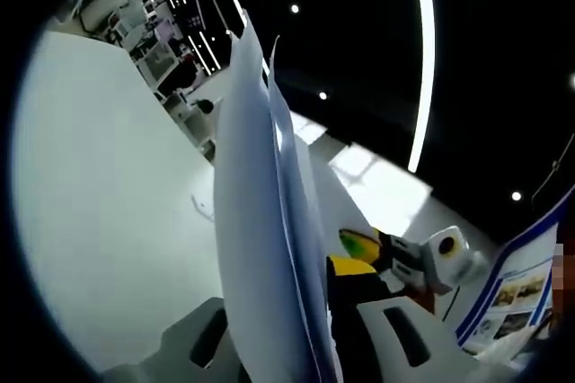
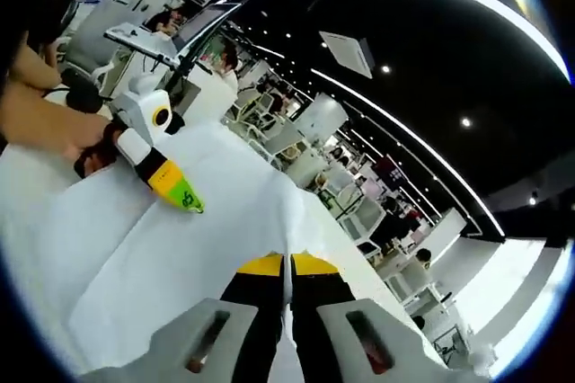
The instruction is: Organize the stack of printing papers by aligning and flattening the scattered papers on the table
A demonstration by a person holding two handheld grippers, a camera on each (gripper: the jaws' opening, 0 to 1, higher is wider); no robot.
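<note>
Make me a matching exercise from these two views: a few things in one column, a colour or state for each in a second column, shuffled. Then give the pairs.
Things:
1. paper stack
2. left gripper
3. right gripper
4. ceiling light strip

States:
A. long, curved, glowing white
B. held upright, edge toward the left gripper view's camera
C. grey jaws closed on the stack
D. yellow-and-black tips pinching white sheets

Pairs: 1-B, 2-C, 3-D, 4-A
</note>
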